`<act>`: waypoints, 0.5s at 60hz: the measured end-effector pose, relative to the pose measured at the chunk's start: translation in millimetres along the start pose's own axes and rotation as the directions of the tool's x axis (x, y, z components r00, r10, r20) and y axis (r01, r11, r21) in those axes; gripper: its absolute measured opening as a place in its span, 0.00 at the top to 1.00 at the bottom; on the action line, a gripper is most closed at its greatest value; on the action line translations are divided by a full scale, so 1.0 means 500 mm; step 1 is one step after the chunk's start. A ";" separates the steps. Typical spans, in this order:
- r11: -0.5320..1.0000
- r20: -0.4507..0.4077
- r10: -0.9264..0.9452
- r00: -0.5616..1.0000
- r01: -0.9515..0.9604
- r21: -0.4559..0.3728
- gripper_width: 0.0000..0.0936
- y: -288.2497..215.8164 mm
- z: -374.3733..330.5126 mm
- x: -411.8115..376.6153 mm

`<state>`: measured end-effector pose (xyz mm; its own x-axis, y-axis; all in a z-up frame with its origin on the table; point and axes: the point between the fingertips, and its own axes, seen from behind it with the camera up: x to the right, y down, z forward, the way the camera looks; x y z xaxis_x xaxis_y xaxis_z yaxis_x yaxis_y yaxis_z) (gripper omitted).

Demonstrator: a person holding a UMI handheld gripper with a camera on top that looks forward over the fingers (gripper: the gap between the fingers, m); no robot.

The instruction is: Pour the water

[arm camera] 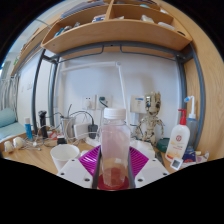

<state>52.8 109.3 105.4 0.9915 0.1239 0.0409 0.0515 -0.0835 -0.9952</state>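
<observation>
gripper (pixel 115 172): fingers clenched on a clear bottle (pixel 115 148) with white cap, held upright between the magenta pads (pixel 91 158). white cup (pixel 64 155) just left, on wooden table (pixel 35 158).

1. The bottle (pixel 114 150) between the fingers is clear, with a white cap and a reddish tint at its base.
2. The gripper (pixel 113 172) has white fingers with magenta pads (pixel 91 158) on their inner faces.
3. The cup (pixel 64 155) to the near left is white.
4. The tube (pixel 177 146) on the right is white with an orange-red label patch.
5. The shelf (pixel 110 35) overhead is light wood on a dark metal frame.
6. The far wall (pixel 115 75) is white.
7. The desk (pixel 35 157) is pale wood.
</observation>
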 end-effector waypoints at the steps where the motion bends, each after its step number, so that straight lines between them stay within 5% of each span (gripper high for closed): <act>1: 1.000 0.000 0.003 1.000 -0.003 -0.002 0.53 0.000 0.000 0.001; 6: 1.000 -0.011 0.002 1.000 -0.003 -0.016 0.44 0.003 -0.003 0.006; 15: 0.999 -0.028 -0.033 0.999 0.032 -0.025 0.09 -0.011 -0.051 0.011; 30: 0.995 -0.104 0.057 0.993 -0.065 -0.072 0.09 -0.019 -0.235 0.009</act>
<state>70.7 -5.4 125.5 0.9999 0.0150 -0.0073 -0.0047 -0.1619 -0.9868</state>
